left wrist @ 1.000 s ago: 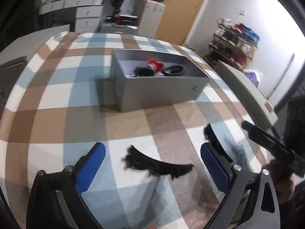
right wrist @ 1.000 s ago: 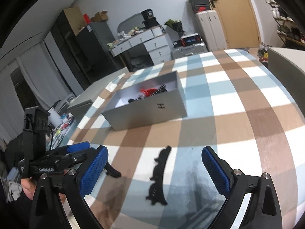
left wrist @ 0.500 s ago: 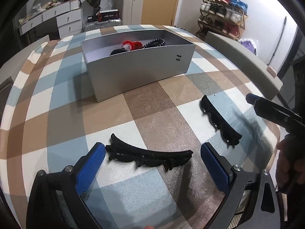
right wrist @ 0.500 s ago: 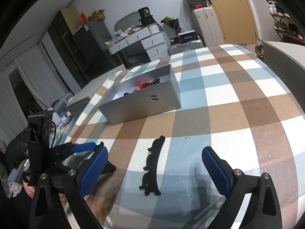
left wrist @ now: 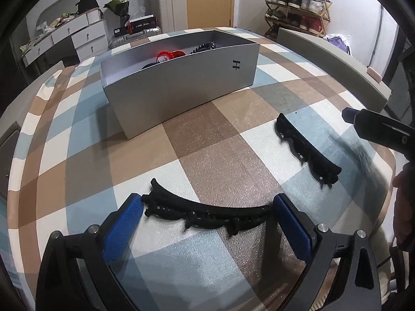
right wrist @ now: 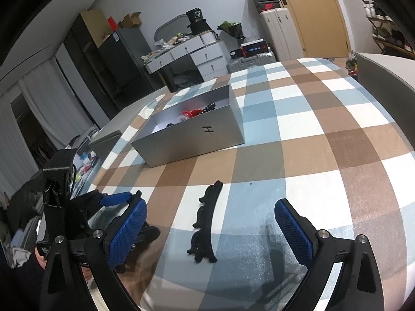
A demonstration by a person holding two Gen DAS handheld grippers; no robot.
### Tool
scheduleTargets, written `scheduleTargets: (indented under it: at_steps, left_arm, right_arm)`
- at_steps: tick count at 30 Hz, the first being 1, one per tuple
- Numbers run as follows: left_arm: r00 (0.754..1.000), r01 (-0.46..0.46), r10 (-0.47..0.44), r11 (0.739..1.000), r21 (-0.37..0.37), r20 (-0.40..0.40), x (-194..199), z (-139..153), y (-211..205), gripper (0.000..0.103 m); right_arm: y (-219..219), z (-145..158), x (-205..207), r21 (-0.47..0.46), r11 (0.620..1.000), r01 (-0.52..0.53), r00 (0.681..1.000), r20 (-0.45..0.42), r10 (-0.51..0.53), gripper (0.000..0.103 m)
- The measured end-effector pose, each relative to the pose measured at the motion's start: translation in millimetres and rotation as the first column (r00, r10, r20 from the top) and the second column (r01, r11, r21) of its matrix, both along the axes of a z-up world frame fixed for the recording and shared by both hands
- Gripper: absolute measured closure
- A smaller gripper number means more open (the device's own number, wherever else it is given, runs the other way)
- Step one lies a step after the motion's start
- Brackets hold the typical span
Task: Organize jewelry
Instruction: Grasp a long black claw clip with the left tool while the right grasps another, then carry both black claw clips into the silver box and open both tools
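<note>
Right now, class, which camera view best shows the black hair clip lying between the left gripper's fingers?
The left wrist view: the black hair clip lies across the frame, whole, between the open left gripper. In the right wrist view the right gripper's blue finger hides most of it.

My left gripper (left wrist: pixel 207 220) is wide open, straddling a long black hair clip (left wrist: pixel 207 213) lying crosswise on the checked tablecloth (left wrist: pixel 77 181); blue pads (left wrist: pixel 123 229) just off each end. Second black clip (left wrist: pixel 306 150) to the right. Grey box (left wrist: pixel 181 88) beyond holds red and black items. Right gripper (left wrist: pixel 378 129) at right edge.
</note>
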State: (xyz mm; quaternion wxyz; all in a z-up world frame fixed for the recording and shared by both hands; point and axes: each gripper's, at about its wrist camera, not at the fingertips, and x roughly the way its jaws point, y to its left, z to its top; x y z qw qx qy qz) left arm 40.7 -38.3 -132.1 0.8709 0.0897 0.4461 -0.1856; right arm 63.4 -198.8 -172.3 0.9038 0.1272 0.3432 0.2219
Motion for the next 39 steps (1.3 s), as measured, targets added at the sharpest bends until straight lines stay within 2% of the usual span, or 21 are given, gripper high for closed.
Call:
scheduleTargets:
  at_steps: [2,8,11,18,22,24,27,29,31,33,35,37,39]
  left_arm:
    - [1.0,0.0,0.0,1.0,0.0,0.01,-1.1,0.3,1.2,0.009]
    - [1.0,-0.003,0.003,1.0,-0.017,0.004,-0.8,1.4,4.4,0.01]
    - [1.0,-0.018,0.018,0.998,-0.06,-0.005,0.1,4.5,10.1,0.01]
    - [0.998,-0.055,0.058,0.994,-0.098,0.03,-3.3,16.4,23.2,0.01]
    - [0.996,-0.073,0.079,0.99,-0.117,0.047,-5.0,23.2,31.2,0.01]
    - [0.995,-0.083,0.09,0.989,-0.126,0.052,-5.5,25.9,34.8,0.01]
    - [0.993,-0.096,0.105,0.984,-0.148,0.057,-6.8,29.7,41.3,0.01]
    - [0.991,-0.111,0.121,0.981,-0.159,0.057,-7.4,31.7,45.2,0.01]
    - [0.99,-0.116,0.128,0.979,-0.17,0.057,-8.3,33.1,48.7,0.01]
    - [0.989,-0.123,0.136,0.976,-0.178,0.062,-9.0,35.1,51.6,0.01]
    - [0.988,-0.126,0.141,0.974,-0.188,0.069,-9.9,37.3,54.4,0.01]
    - [0.986,-0.134,0.15,0.972,-0.192,0.075,-10.4,39.2,57.7,0.01]
    - [0.984,-0.139,0.158,0.969,-0.206,0.077,-10.4,41.2,60.7,0.01]
  right_arm:
    - [0.0,0.0,0.3,0.0,1.0,0.0,1.0,-0.002,0.0,0.003]
    - [0.2,-3.0,2.3,0.008,1.0,-0.015,1.0,-0.025,0.016,0.003]
    - [6.2,-6.0,3.2,-0.008,0.999,-0.037,0.998,-0.043,0.037,0.003]
    - [25.8,-16.7,6.6,-0.1,0.992,-0.074,0.995,-0.068,0.067,0.006]
    - [37.5,-19.2,6.0,-0.145,0.984,-0.1,0.994,-0.066,0.092,0.025]
    - [43.4,-20.2,5.6,-0.18,0.978,-0.105,0.993,-0.063,0.096,0.028]
    - [55.6,-21.7,2.1,-0.28,0.954,-0.105,0.994,-0.045,0.096,0.03]
    - [62.1,-23.2,0.2,-0.342,0.935,-0.094,0.996,-0.031,0.088,0.036]
    - [68.2,-24.8,-1.1,-0.408,0.909,-0.08,0.997,-0.013,0.082,0.051]
    - [71.3,-25.4,-2.3,-0.441,0.894,-0.082,0.996,-0.002,0.09,0.061]
    - [72.2,-24.6,-2.1,-0.442,0.892,-0.097,0.995,-0.011,0.103,0.069]
    - [72.7,-23.2,-1.7,-0.445,0.889,-0.108,0.994,-0.023,0.109,0.085]
    - [72.2,-23.0,-1.5,-0.44,0.892,-0.109,0.994,-0.027,0.108,0.085]
